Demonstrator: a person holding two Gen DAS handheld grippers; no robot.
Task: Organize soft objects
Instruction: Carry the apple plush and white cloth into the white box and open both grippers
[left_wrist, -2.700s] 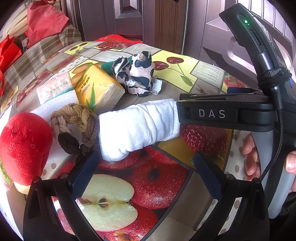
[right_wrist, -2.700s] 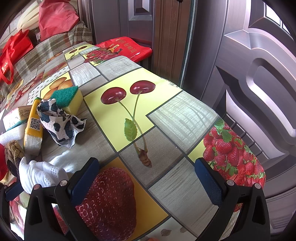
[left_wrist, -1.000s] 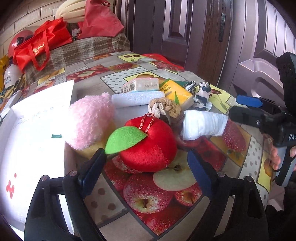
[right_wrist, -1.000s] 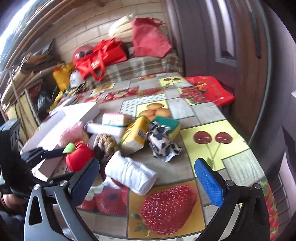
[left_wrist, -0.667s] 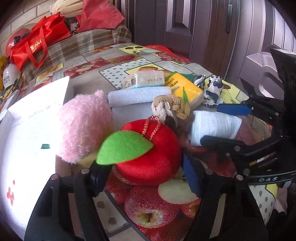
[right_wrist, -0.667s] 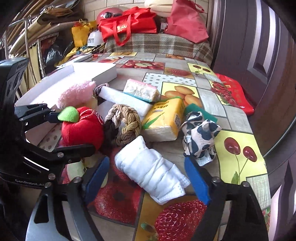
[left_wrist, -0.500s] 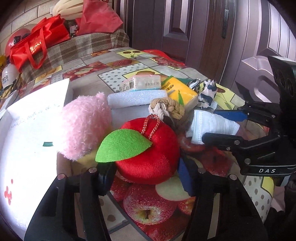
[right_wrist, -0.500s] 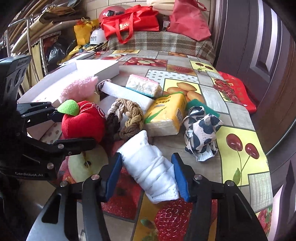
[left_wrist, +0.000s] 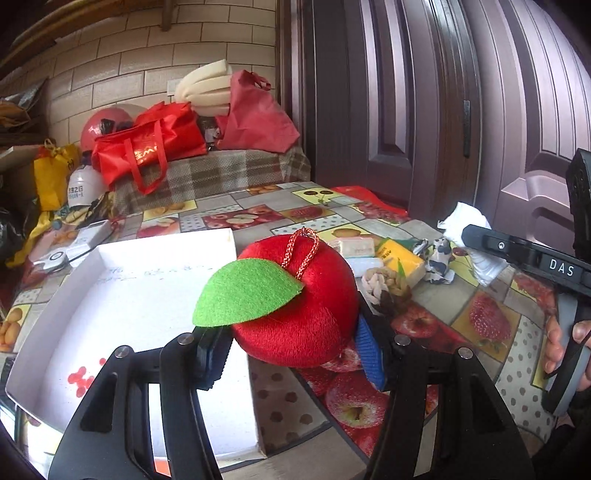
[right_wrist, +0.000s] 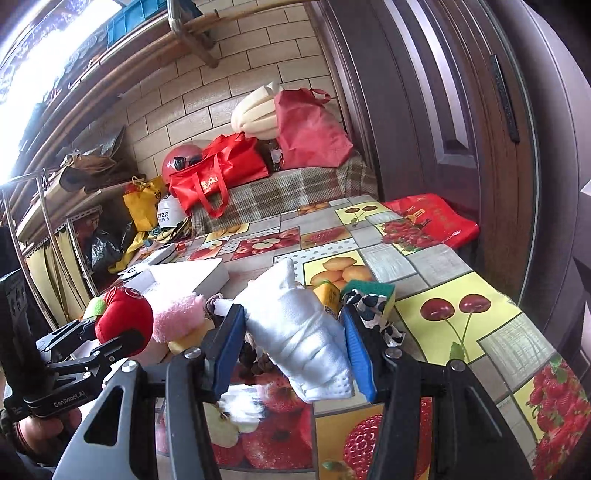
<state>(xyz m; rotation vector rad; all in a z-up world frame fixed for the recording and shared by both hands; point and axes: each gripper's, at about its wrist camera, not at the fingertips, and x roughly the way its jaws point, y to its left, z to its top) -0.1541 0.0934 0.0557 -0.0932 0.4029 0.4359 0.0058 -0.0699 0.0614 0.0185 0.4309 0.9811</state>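
plush apple (left_wrist: 295, 306) pinched in our left claw (left_wrist: 291, 354), lifted at the white box's (left_wrist: 129, 295) edge | rolled white cloth (right_wrist: 299, 339) pinched in our right claw (right_wrist: 291, 354), off the tabletop (right_wrist: 461, 332) | step: we judge carrying both to the box | next: move over the box, spread the claws

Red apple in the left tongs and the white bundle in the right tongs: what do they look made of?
The plush apple looks like stuffed short-pile velvety fabric with a soft sheen, a flat green felt leaf and a metallic red-gold cord loop. The white rolled cloth looks like matte knit or woven cotton, with ribbed folds and a perforated edge; possibly a glove or towel.
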